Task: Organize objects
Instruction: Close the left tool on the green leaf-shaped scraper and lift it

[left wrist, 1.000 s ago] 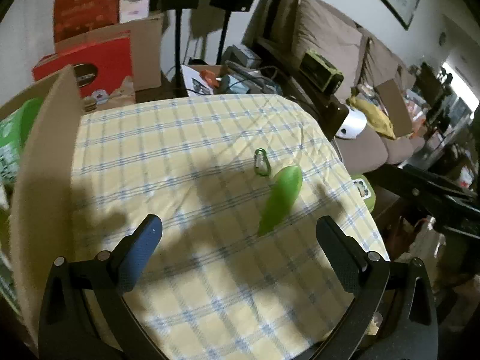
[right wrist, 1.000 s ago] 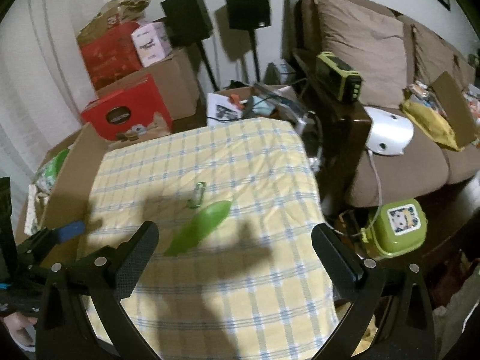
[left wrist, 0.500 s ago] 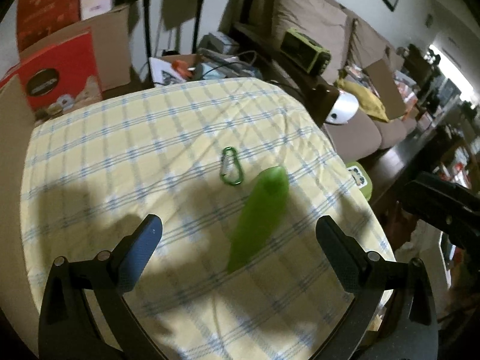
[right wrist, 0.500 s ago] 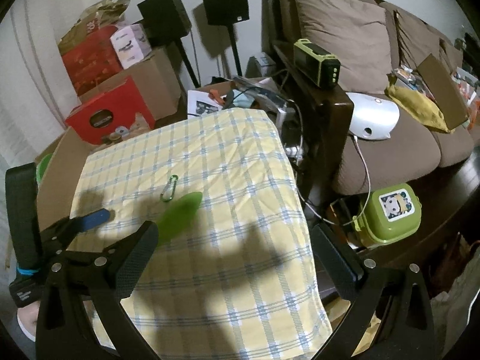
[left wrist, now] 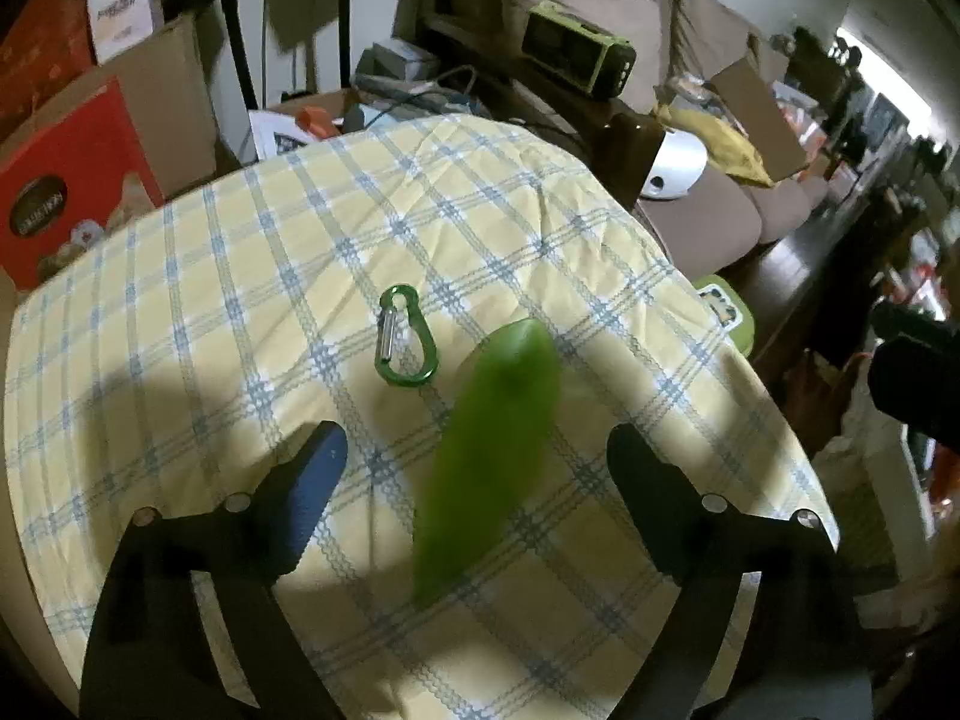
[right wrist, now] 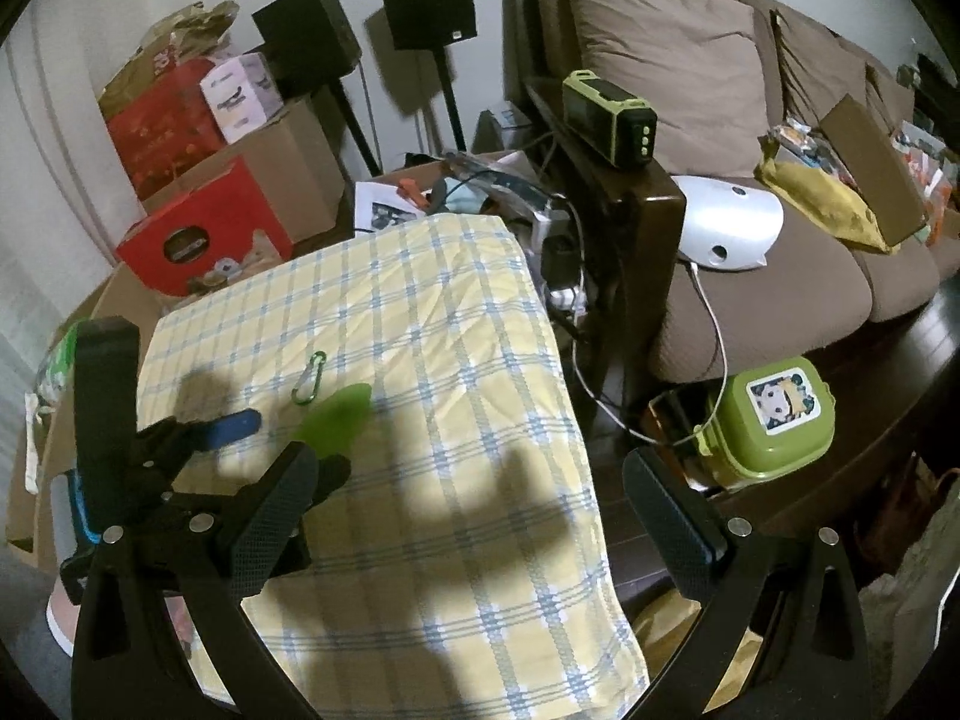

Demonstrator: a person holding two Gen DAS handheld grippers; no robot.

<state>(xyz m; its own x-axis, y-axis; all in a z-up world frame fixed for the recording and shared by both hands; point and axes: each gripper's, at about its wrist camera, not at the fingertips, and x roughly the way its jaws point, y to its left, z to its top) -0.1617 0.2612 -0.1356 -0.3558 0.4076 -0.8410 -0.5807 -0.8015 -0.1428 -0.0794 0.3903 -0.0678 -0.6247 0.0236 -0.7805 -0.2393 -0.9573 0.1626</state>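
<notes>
Jaws of my left gripper [left wrist: 477,459] are closing around the green case [left wrist: 486,450], pads not yet touching it; my right gripper [right wrist: 471,501] hangs wide and empty. It lies on the checked counter [left wrist: 210,312] beside 1 green carabiner [left wrist: 405,336]. Looks light, stiff, slick plastic; I'd pinch its middle, across the narrow width.

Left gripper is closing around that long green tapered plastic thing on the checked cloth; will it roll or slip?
The long green tapered object looks smooth and rounded, so it may roll or squirt from the closing left gripper. Probably light. The small green metal carabiner lies just beside it and could get nudged.
</notes>
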